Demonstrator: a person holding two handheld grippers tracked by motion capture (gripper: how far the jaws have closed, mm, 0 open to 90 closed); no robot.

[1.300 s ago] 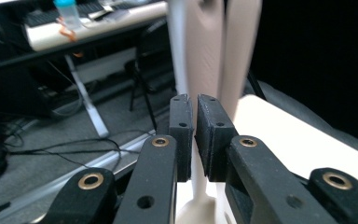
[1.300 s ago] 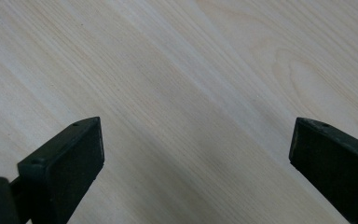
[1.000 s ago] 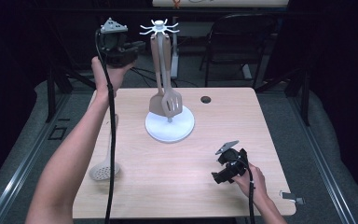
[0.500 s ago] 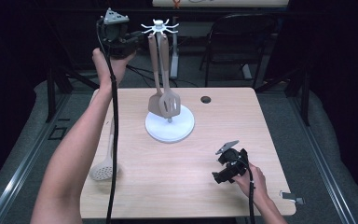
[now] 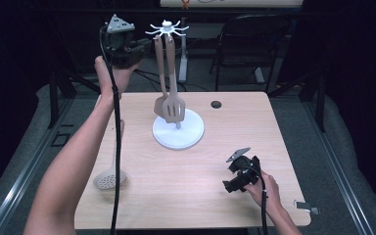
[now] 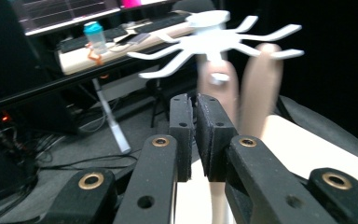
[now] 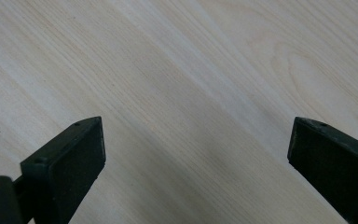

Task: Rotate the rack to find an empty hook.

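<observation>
light: table [image 5: 142, 205] lit from above, surroundings dark | blur: rack [image 6: 214, 39] soft up close | shadows: faint

- Two utensils, a slotted spatula [image 5: 175, 108] and a plain one [image 5: 159, 103], hang from my one white rack [image 5: 167, 29].
- One skimmer [image 5: 108, 179] lies on my one table [image 5: 186, 196].

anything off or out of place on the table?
One skimmer lies flat near the table's left front edge, while two utensils hang on the white rack. Nothing spilled or visibly damaged.
</observation>
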